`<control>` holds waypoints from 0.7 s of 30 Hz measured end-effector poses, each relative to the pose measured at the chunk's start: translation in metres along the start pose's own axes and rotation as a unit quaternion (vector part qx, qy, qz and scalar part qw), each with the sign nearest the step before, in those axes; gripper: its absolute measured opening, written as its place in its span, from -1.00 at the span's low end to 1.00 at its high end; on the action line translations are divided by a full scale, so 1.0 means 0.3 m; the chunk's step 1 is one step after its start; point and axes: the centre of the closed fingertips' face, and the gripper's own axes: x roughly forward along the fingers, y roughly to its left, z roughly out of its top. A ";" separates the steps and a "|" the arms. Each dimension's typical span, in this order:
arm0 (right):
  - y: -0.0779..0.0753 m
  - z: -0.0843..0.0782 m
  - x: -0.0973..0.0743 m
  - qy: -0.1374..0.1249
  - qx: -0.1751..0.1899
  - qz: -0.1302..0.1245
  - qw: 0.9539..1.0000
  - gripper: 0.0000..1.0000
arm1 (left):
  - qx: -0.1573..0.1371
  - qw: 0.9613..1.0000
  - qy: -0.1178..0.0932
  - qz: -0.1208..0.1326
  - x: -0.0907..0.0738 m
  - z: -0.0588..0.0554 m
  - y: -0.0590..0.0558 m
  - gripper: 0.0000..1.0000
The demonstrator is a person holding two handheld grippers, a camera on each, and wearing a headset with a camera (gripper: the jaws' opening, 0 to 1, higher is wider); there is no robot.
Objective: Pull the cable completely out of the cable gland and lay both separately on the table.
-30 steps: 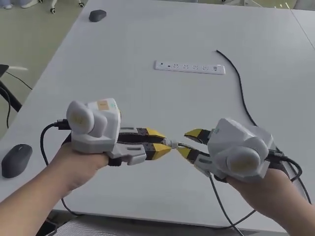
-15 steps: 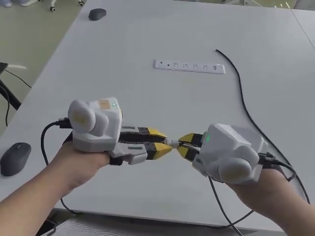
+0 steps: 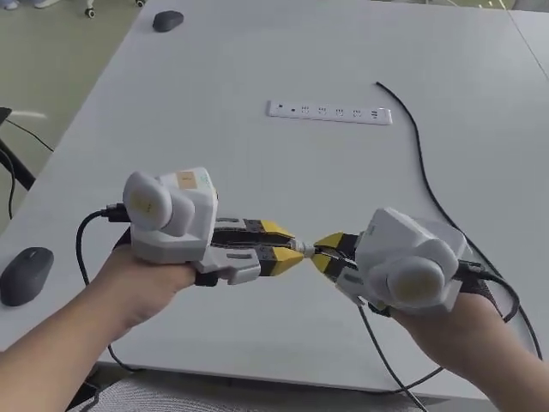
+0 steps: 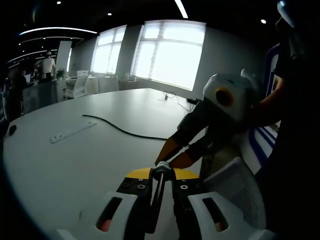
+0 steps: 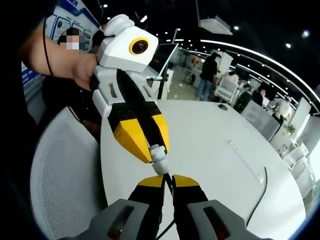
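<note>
A small pale cable gland (image 3: 303,249) is held above the table's near edge. My left gripper (image 3: 295,251) comes in from the left and is shut on it. In the left gripper view the gland (image 4: 162,172) sits at the tips of my own jaws. A thin black cable (image 5: 170,187) leaves the gland, and my right gripper (image 3: 322,252) is shut on it right beside the gland. The right gripper view shows the gland (image 5: 158,159) between the left gripper's yellow jaws (image 5: 155,149), just ahead of my right gripper (image 5: 168,181). The two grippers point tip to tip.
A white power strip (image 3: 329,112) lies mid-table. A long black cable (image 3: 420,163) runs down the table's right side and passes behind the right gripper. One dark mouse (image 3: 26,275) lies at the left edge, another mouse (image 3: 168,21) far back. A white mesh chair (image 5: 65,165) stands below.
One second ago the right gripper stood open a little away from the gland. It has moved in leftward and shut on the cable next to the gland. The left gripper has kept its hold.
</note>
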 end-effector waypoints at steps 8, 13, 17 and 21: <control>-0.029 -0.069 -0.003 0.019 0.056 -0.013 0.998 -0.99 | 0.000 1.000 -0.002 -0.001 -0.003 0.002 -0.002 -0.70; -0.041 -0.101 -0.006 0.017 0.104 -0.011 0.994 -0.99 | -0.001 1.000 -0.005 0.000 -0.005 0.007 -0.003 -0.70; -0.037 -0.151 -0.002 0.029 0.145 -0.008 0.989 -1.00 | -0.002 1.000 -0.004 0.003 -0.006 0.004 0.005 -0.70; -0.033 -0.189 -0.008 0.028 0.179 -0.008 0.983 -1.00 | -0.002 1.000 -0.001 0.003 -0.006 -0.002 0.006 -0.70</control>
